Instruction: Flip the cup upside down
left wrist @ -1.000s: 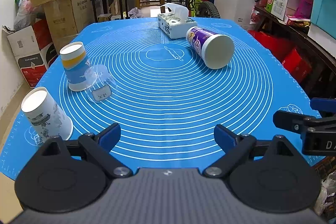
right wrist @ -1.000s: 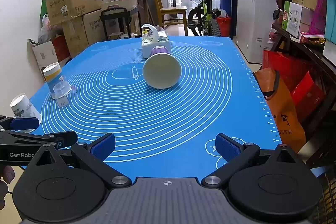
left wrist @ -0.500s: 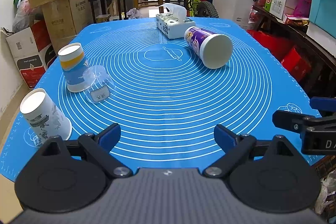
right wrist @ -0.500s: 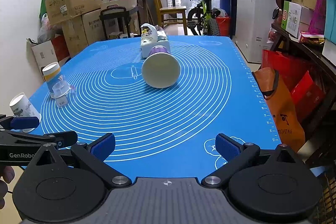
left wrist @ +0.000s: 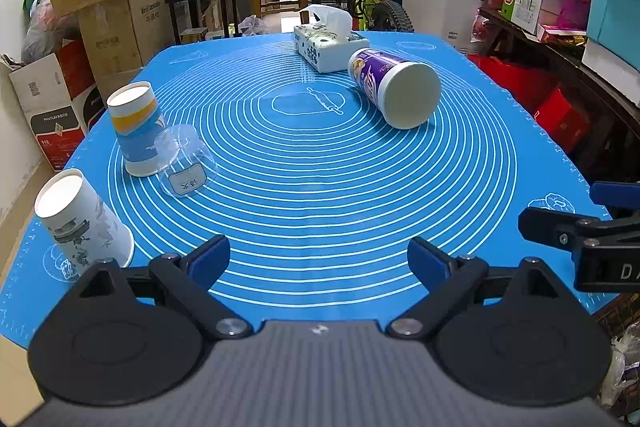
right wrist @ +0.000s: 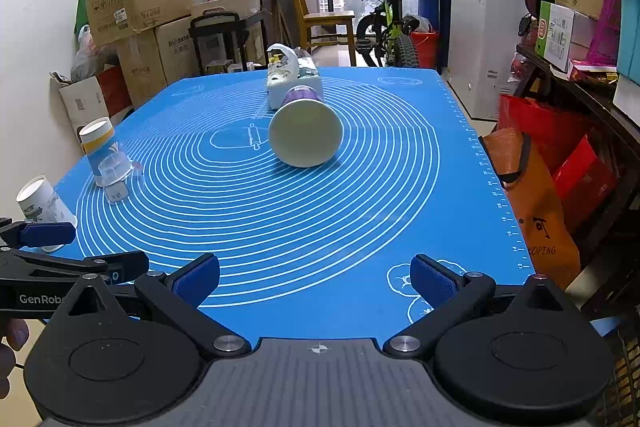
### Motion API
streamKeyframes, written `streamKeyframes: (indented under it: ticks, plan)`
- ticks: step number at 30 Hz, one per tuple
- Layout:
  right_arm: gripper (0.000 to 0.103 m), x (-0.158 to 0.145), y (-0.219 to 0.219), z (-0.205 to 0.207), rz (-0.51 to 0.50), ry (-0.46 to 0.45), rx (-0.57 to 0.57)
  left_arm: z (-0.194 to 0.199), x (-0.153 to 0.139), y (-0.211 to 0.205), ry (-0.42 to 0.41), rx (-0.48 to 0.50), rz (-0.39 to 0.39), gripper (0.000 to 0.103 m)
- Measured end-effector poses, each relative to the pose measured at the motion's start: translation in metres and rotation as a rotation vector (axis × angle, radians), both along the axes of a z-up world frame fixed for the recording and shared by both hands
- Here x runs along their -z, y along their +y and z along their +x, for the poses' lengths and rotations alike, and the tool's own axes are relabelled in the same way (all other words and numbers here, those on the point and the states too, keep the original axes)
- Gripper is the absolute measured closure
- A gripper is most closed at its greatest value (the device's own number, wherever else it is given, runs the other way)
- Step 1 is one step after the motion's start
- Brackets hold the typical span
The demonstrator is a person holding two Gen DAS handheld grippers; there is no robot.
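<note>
Left wrist view shows the left hand-held gripper (left wrist: 319, 257) with its jaws wide apart and holding nothing, above the near edge of the table (left wrist: 320, 291), which is covered by a blue mat. The purple cup (left wrist: 394, 89) lies on its side on the far right part of the mat, its round white end turned toward the camera, just beside the tissue box (left wrist: 326, 45). On the left side three cups stand already upside down: the striped paper cup (left wrist: 136, 129), the clear plastic cup (left wrist: 184, 167) touching it, and the printed paper cup (left wrist: 82, 223) near the corner. The right hand-held gripper (left wrist: 580, 227) enters from the right edge. Right wrist view shows the right hand-held gripper (right wrist: 316, 275) also fully open and empty, pointing almost straight at the purple cup (right wrist: 305, 131), which is well apart from it in the middle of the mat. This cup seems to me light and thin-walled, so it can roll away or get crushed under strong pressure. I think the best hold is across the round body near its middle, with a gentle squeeze, and then it can be turned to stand on its mouth.
</note>
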State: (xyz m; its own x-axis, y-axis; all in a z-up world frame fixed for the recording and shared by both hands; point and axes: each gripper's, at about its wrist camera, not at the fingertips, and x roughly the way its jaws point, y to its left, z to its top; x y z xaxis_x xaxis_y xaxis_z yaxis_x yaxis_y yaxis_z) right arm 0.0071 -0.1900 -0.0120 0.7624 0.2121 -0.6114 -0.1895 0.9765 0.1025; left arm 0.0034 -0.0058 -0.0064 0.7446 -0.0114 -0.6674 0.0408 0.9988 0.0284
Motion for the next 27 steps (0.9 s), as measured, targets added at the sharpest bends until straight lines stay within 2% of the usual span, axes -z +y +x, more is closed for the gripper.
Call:
streamKeyframes:
  ticks: [27]
  plan:
    - [0.002, 0.0027, -0.0033, 0.0025, -0.003, 0.005, -0.003, 0.0016, 0.0021, -0.0034, 0.004, 0.004, 0.009, 0.008]
